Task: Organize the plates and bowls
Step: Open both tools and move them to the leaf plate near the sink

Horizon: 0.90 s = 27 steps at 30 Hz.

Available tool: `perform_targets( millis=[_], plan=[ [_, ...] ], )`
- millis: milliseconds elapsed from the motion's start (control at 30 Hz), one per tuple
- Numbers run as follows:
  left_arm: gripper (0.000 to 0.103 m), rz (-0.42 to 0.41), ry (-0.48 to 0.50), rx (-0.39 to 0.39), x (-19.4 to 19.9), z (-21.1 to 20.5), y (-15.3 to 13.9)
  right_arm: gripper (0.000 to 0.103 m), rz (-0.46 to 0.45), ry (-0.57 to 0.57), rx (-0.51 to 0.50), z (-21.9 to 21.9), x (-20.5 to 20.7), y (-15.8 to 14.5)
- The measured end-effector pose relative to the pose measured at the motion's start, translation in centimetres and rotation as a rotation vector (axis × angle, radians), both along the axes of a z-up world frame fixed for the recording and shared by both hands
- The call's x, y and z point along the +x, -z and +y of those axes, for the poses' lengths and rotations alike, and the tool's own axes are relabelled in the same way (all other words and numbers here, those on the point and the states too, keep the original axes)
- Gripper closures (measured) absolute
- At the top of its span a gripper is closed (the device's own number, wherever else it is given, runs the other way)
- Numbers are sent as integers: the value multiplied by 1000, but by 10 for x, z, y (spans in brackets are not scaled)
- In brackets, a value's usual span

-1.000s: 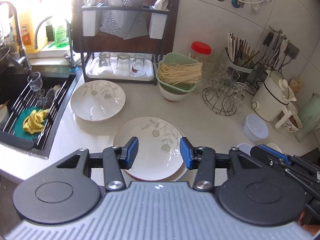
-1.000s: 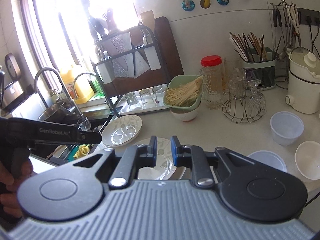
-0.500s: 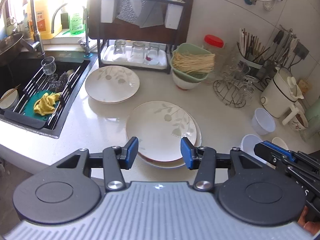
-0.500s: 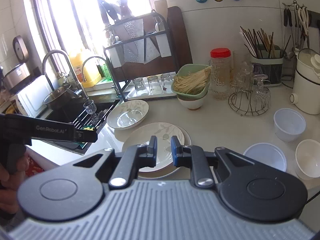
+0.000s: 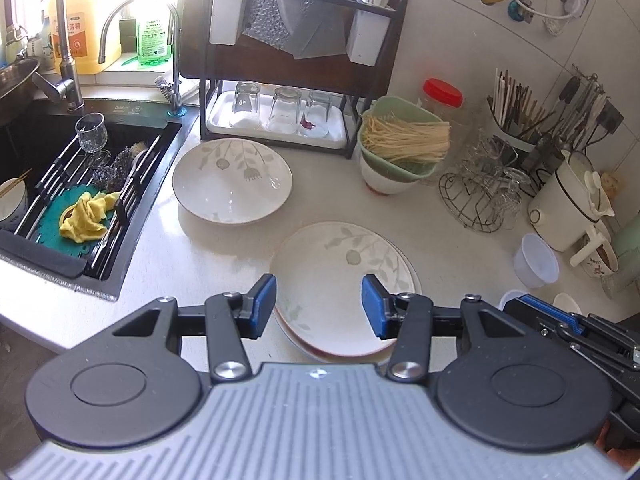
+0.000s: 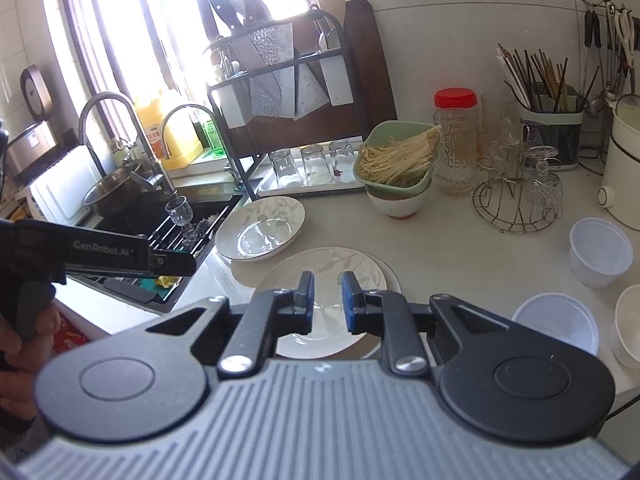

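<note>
In the left wrist view, the left gripper hung over the near rim of a stack of plates on the pale counter. Its blue pads stood apart with nothing between them; whether they touched the stack could not be told. The top plate carried a faint leaf pattern, and at least 1 more rim showed beneath it. A leaf-patterned shallow bowl sat apart from the stack, nearer the sink, where a yellow cloth lay on a rack. Behind the bowl, 3 upturned glasses stood on a white tray under a dark dish rack. A green basket of noodles rested on a white bowl. The right gripper's blue tip showed at the right edge, just beyond a clear plastic cup.

In the right wrist view, the right gripper had its fingers drawn nearly together, a narrow gap between them and nothing held, above the same stack of plates. The shallow bowl lay beyond, close to the stack. To the right stood 2 plastic containers and a white bowl's edge. The left gripper's black body crossed the left side, gripped by a hand.
</note>
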State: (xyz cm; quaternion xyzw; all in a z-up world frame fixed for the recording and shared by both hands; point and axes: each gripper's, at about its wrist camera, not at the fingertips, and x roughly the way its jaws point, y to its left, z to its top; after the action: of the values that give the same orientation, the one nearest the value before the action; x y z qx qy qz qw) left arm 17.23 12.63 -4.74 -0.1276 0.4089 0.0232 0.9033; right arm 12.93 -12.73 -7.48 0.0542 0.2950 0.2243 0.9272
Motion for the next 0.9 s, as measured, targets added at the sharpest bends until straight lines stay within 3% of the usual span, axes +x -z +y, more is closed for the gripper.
perform_targets(
  millis=[133,233,300,467,567,633,700,900],
  plan=[
    [50,11,19,3,22,19,5,84,23,27,10,13,13,5],
    [48,20,30,-5,41,34,7,73,43,49,13,24,24,11],
    [39,29,35,6,54,44,10,70,51,47,12,32,32,13],
    [31,56,46,7,81,67,20,64,58,40,8,53,50,14],
    [25,82,47,19,99,83,28,51,70,46,2,64,62,17],
    [19,99,22,21,111,97,34,27,80,53,1,71,70,19],
    [18,117,10,4,122,113,39,11,83,69,4,76,78,21],
    [10,135,14,-28,154,156,57,11,115,113,32,94,106,32]
  ],
)
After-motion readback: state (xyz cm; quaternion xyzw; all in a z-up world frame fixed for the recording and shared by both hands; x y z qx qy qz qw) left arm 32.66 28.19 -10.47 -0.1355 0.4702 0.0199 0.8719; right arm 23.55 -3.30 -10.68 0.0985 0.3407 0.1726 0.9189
